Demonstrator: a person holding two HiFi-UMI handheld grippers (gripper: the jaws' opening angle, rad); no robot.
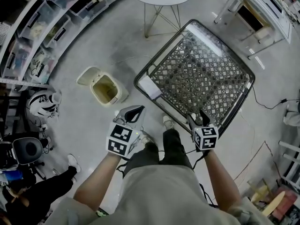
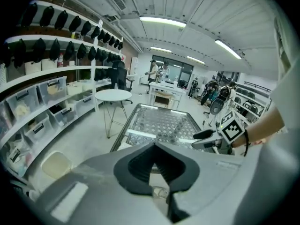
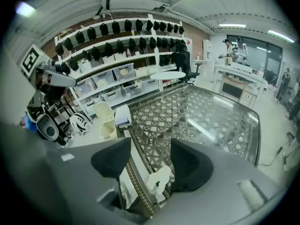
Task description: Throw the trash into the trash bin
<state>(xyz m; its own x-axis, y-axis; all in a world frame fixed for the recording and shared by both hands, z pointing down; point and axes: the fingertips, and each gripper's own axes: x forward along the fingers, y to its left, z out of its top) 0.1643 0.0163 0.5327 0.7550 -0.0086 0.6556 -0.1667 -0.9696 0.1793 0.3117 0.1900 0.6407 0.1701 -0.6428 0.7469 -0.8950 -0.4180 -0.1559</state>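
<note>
Pickup is pending: left gripper [image 1: 138, 109] is hanging pressed shut and empty, right gripper [image 1: 198, 117] is hovering spread, likely needing next to reach the white trash [image 1: 150, 87] on the table [image 1: 164, 51].

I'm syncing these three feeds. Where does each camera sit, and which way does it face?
Head view: on the person's head, looking steeply down at the glass table and trash bin; forearms, legs, left gripper and right gripper show.
Left gripper view: on the left gripper, facing along its closed fingers over the table; right gripper and forearm show at right.
Right gripper view: on the right gripper, facing along its open fingers over the table towards shelves; left gripper shows upper left.
Shared: every view shows the table.
</note>
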